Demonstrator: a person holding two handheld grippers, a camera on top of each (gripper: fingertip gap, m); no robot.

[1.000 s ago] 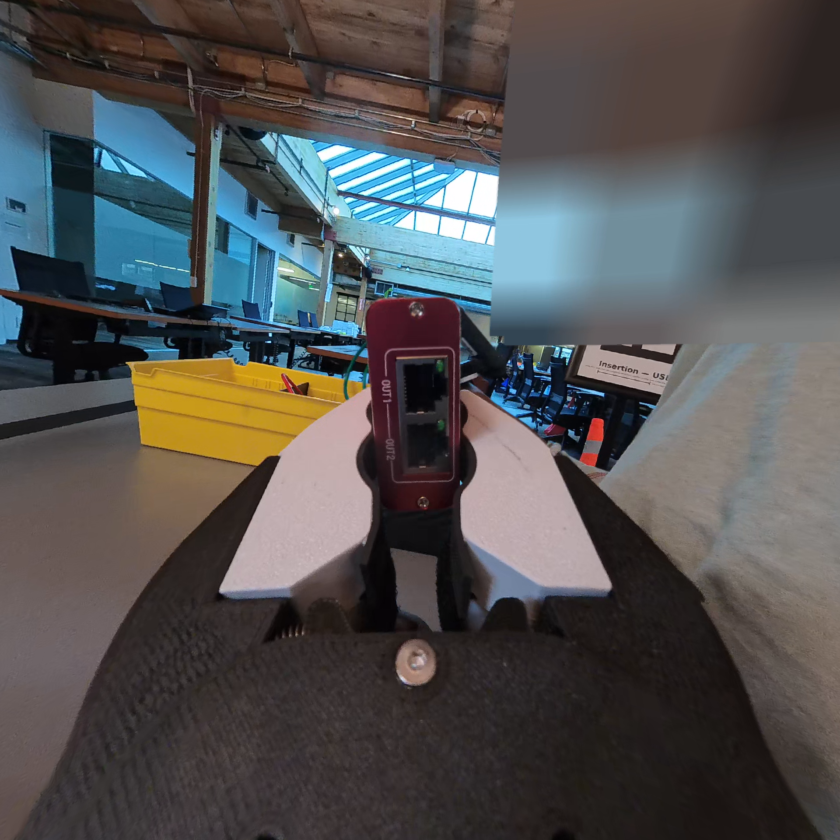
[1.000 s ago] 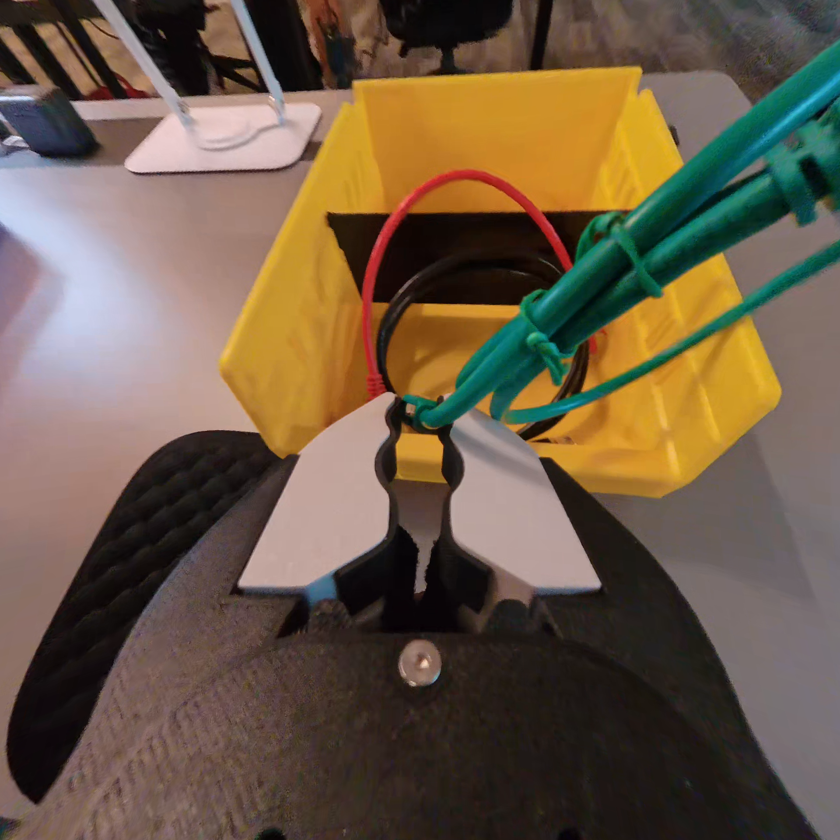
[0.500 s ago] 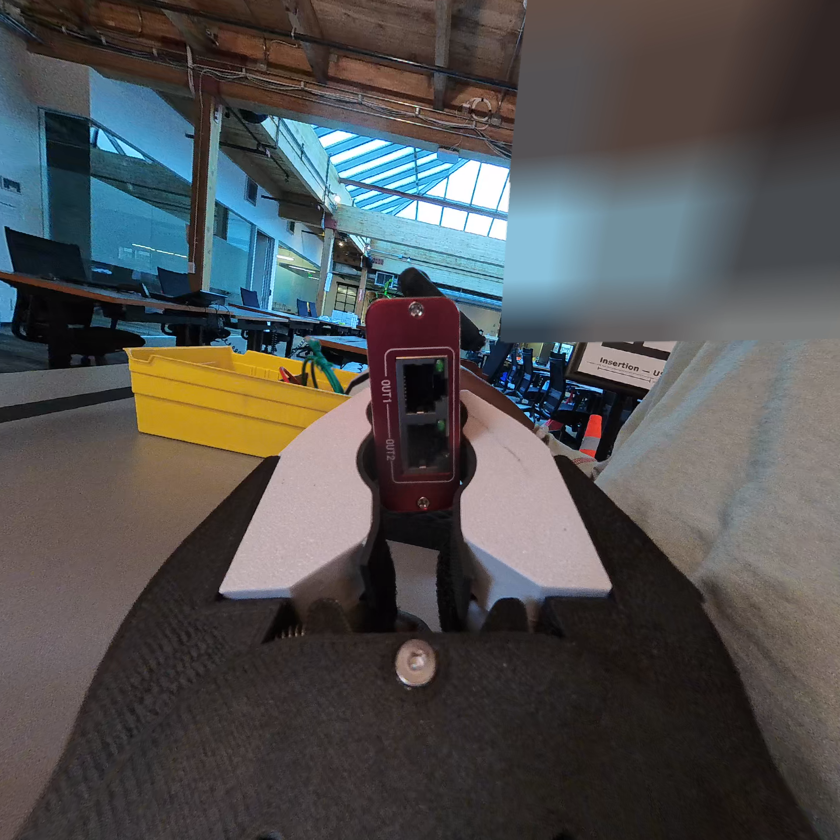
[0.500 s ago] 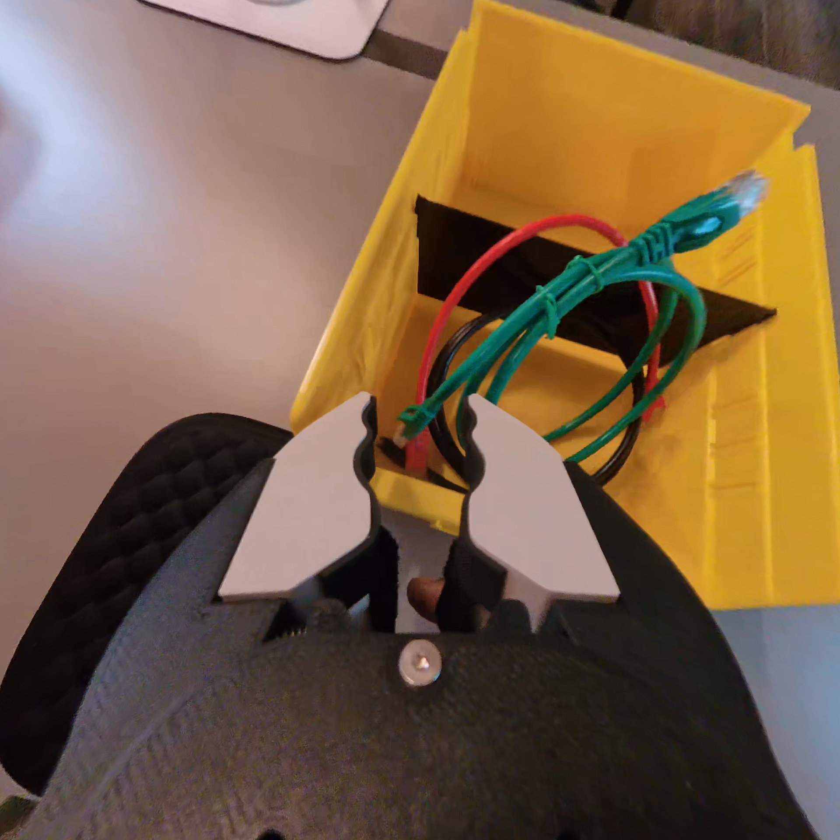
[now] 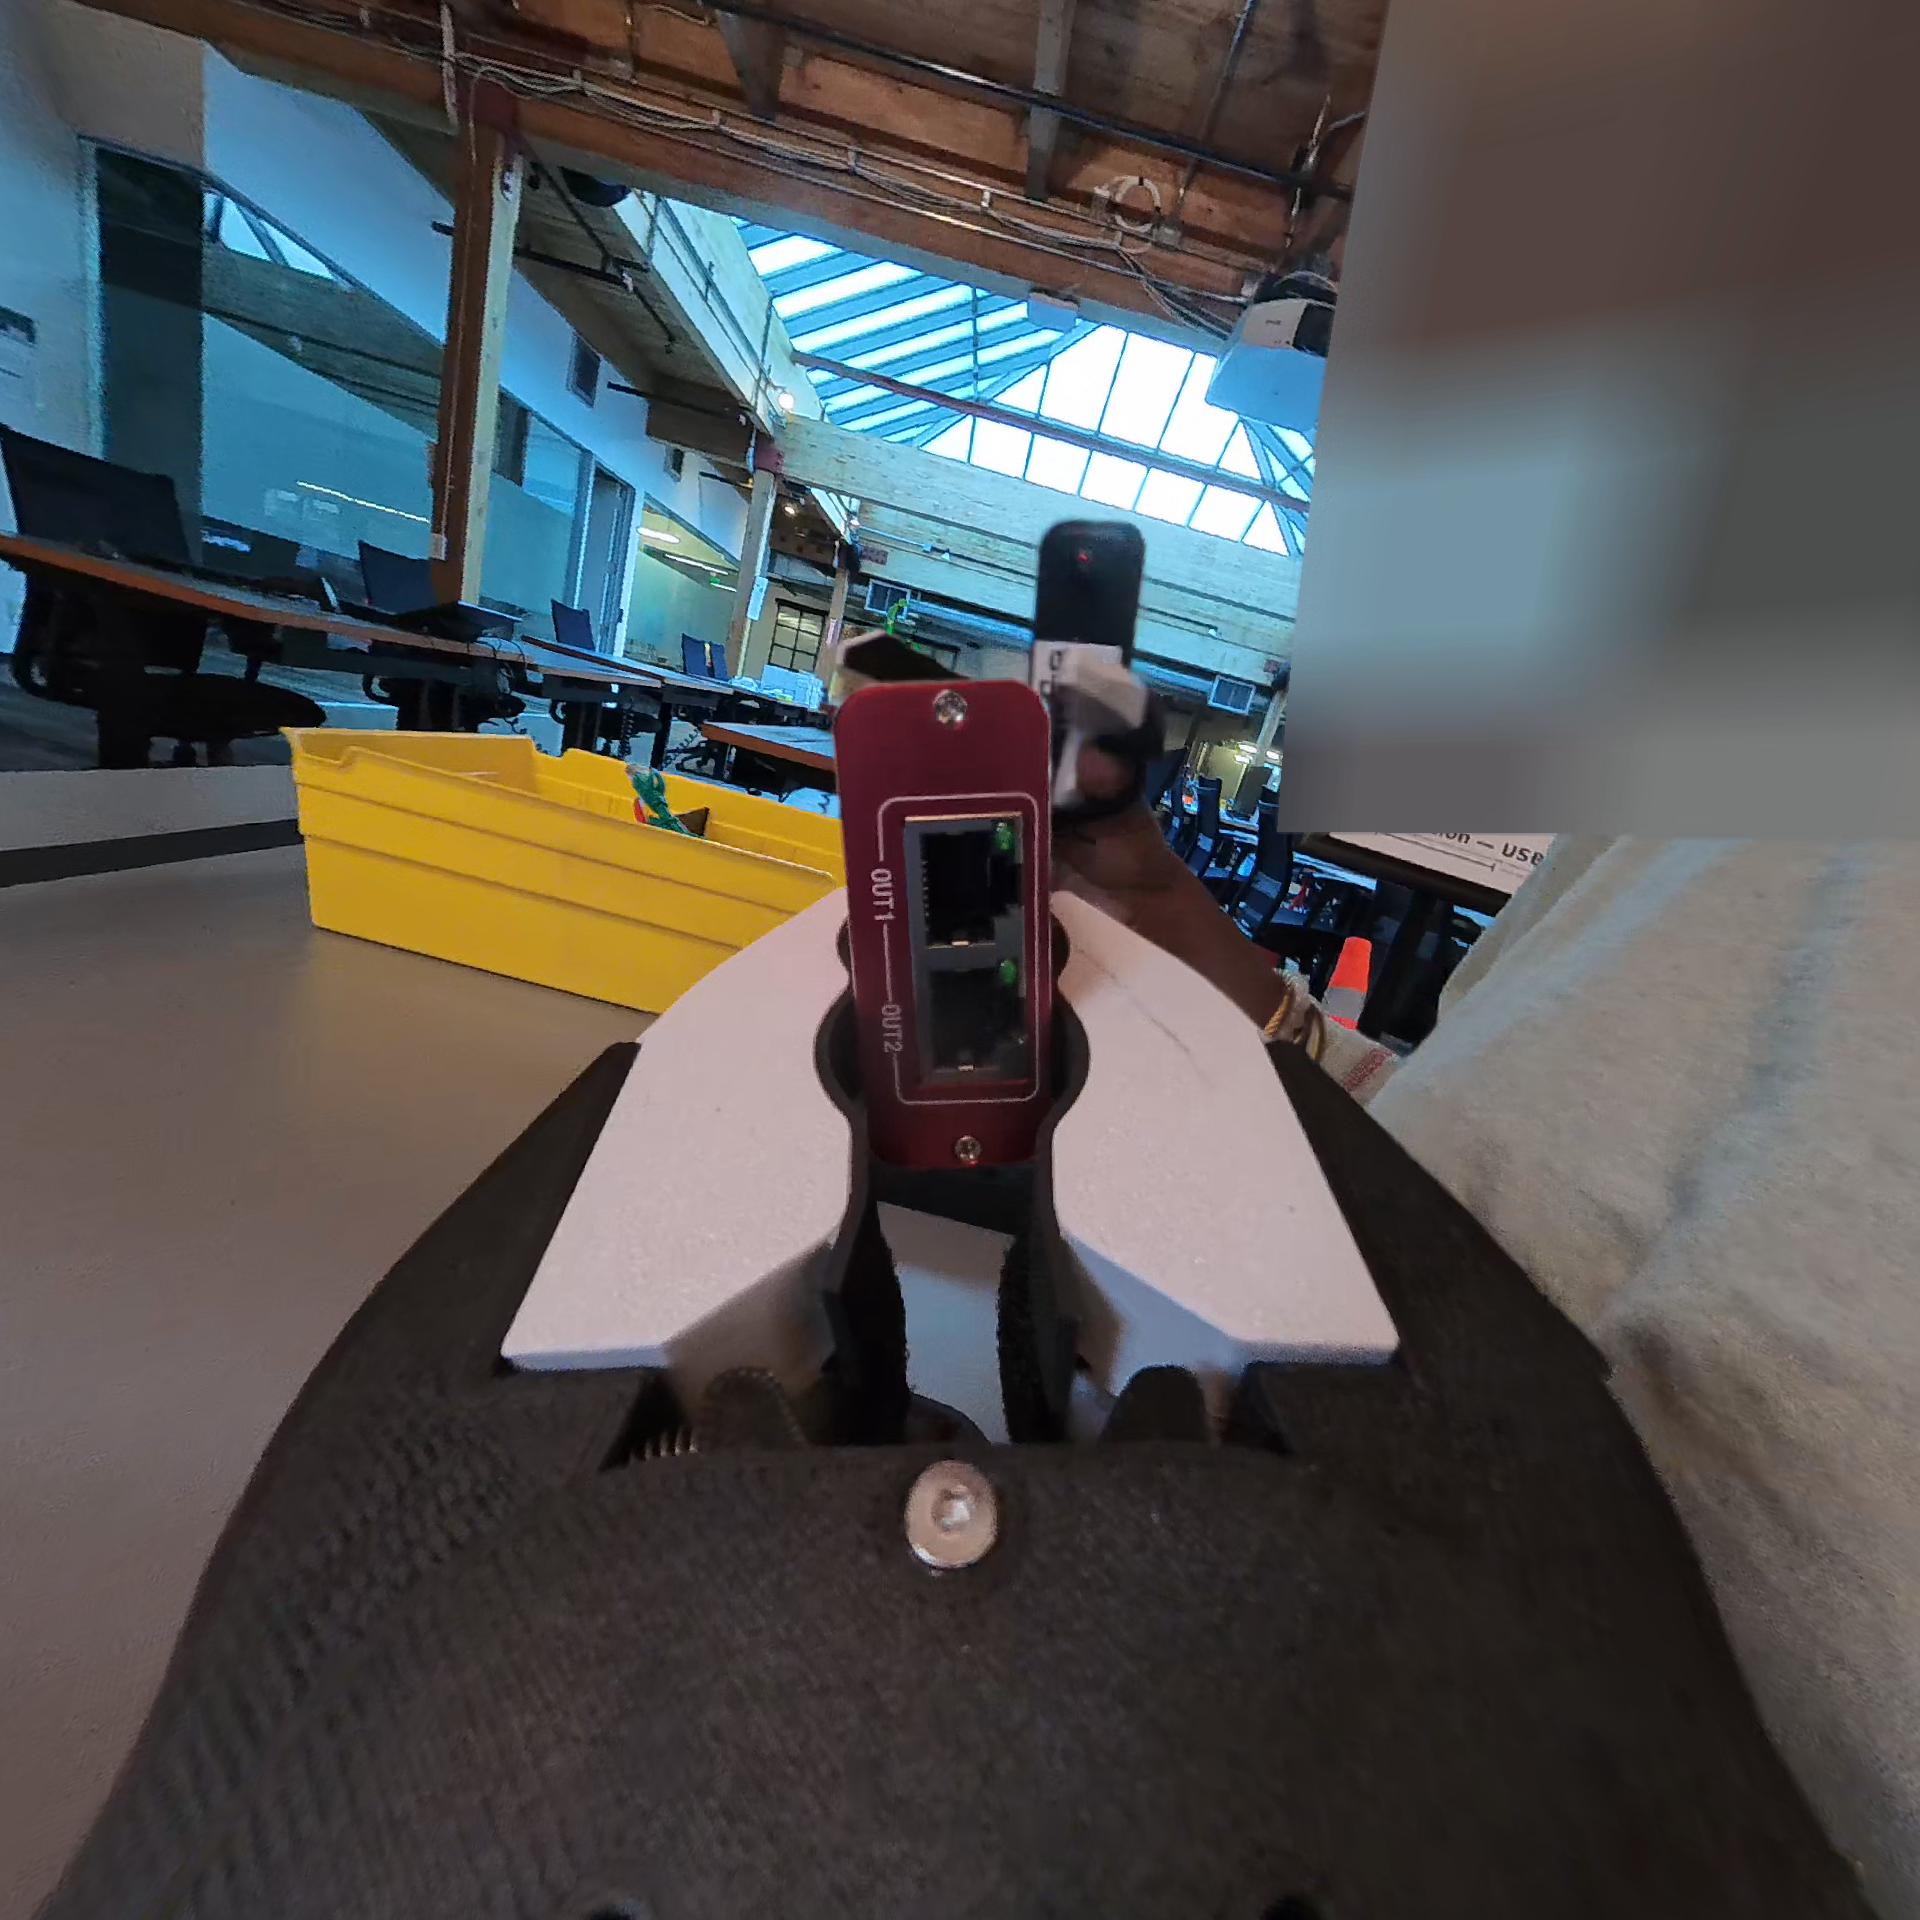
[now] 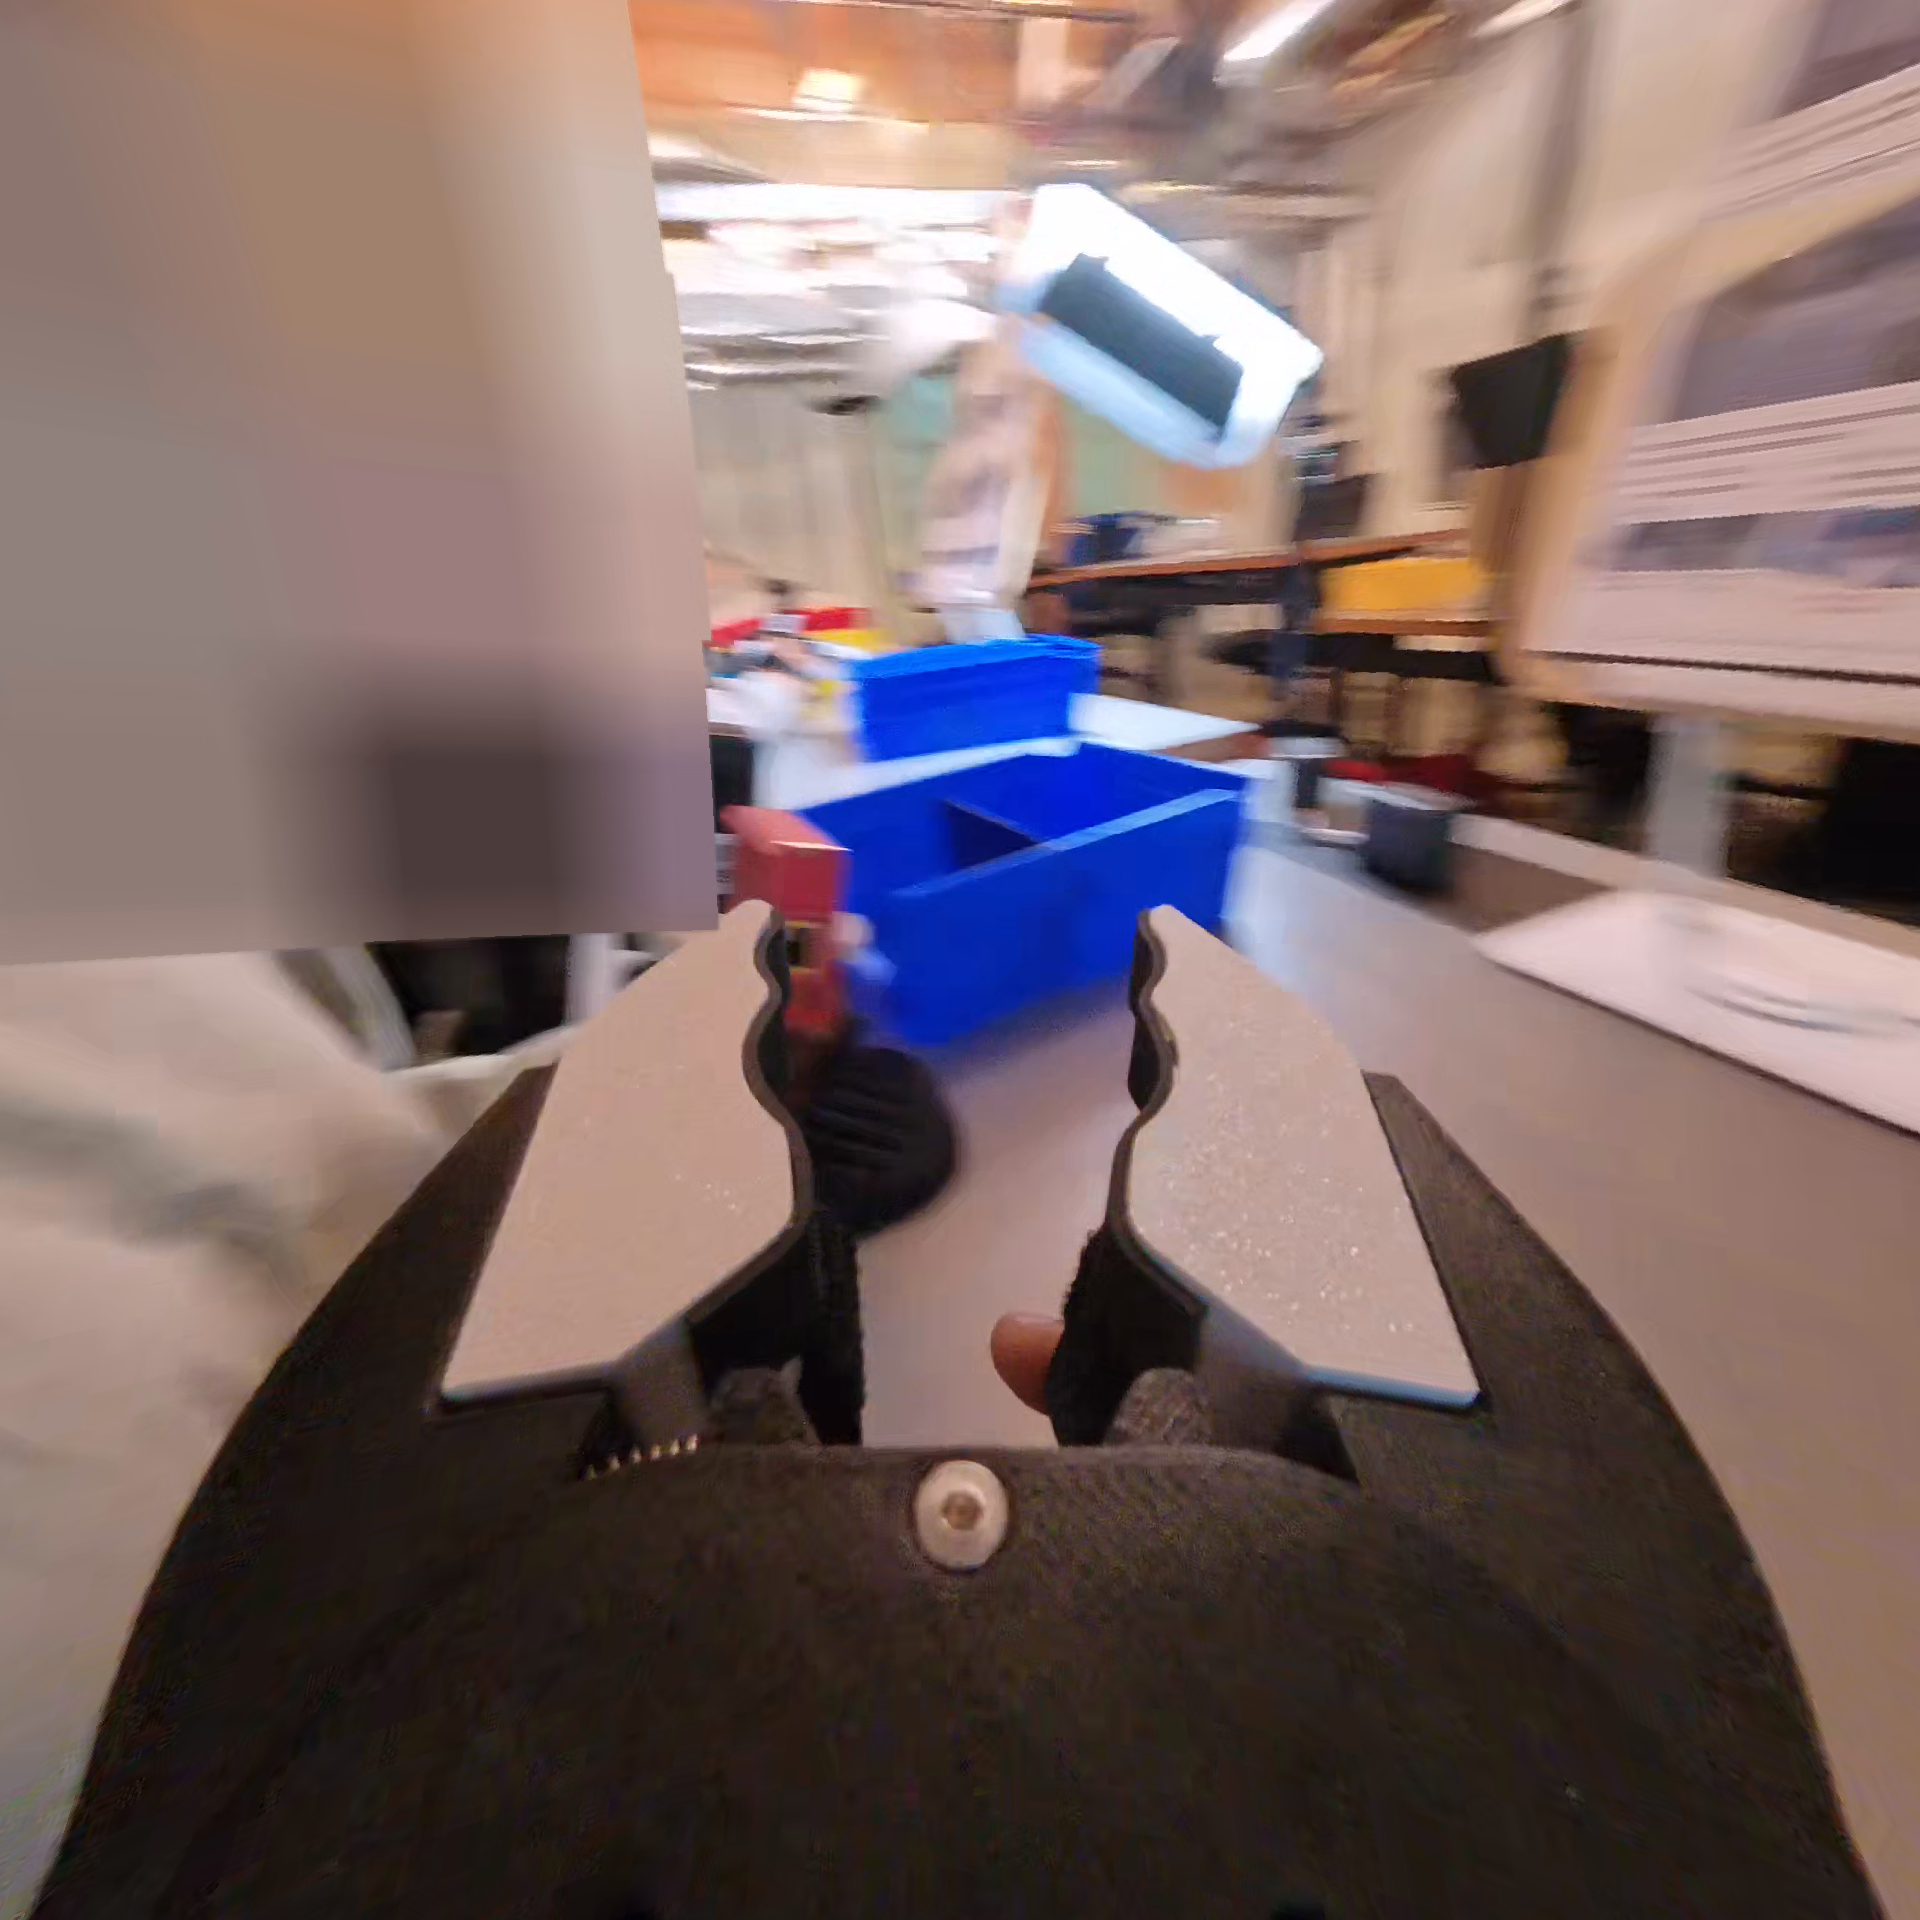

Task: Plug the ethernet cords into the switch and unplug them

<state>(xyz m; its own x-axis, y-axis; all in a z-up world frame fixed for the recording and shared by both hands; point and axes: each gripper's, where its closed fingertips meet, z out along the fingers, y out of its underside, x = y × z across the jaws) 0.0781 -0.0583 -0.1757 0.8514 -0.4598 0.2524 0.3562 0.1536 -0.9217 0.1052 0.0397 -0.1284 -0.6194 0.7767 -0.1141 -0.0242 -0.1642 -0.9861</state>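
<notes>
Grey table (image 5: 208,1091): yellow bin (image 5: 540,862) with green cord (image 5: 649,795) sits left of and behind the red switch (image 5: 951,925). Left gripper (image 5: 951,1039) clamps the switch upright, both ports empty. Right gripper (image 6: 951,997), beyond the switch, gapes wide, holding nothing.

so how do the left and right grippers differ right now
The left gripper is shut on the red switch, held upright with both ports empty; the right gripper is open and holds nothing. The left gripper's view is sharp and looks toward the yellow bin; the right gripper's view is motion-blurred and looks toward a blue bin. Both have the same grey fingers and black body.
</notes>
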